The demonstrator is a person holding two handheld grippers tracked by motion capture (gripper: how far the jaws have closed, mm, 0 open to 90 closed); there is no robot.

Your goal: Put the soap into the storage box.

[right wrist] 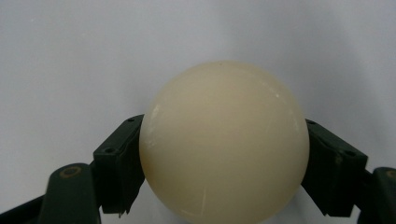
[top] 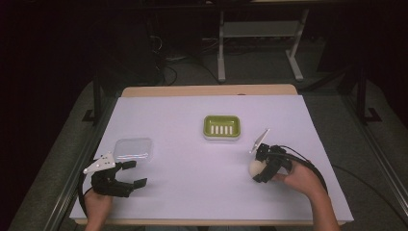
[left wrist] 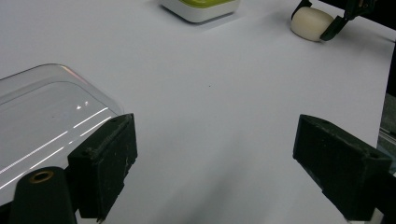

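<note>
A cream, rounded bar of soap (top: 253,167) (right wrist: 224,140) sits between the jaws of my right gripper (top: 260,166) (right wrist: 224,173), which is shut on it from both sides, low over the white table at the right. In the left gripper view the soap (left wrist: 310,22) looks to be at or just above the surface. A green soap dish (top: 221,127) (left wrist: 201,7) with a white base stands in the middle, behind the soap and to its left. My left gripper (top: 137,173) (left wrist: 215,163) is open near the front left, nothing between its jaws.
A clear plastic lid (top: 133,148) (left wrist: 42,112) lies flat just beyond the left gripper, its corner close to the left jaw. The white table cover (top: 192,192) ends at a wooden edge in front. Table legs and cables stand on the dark floor behind.
</note>
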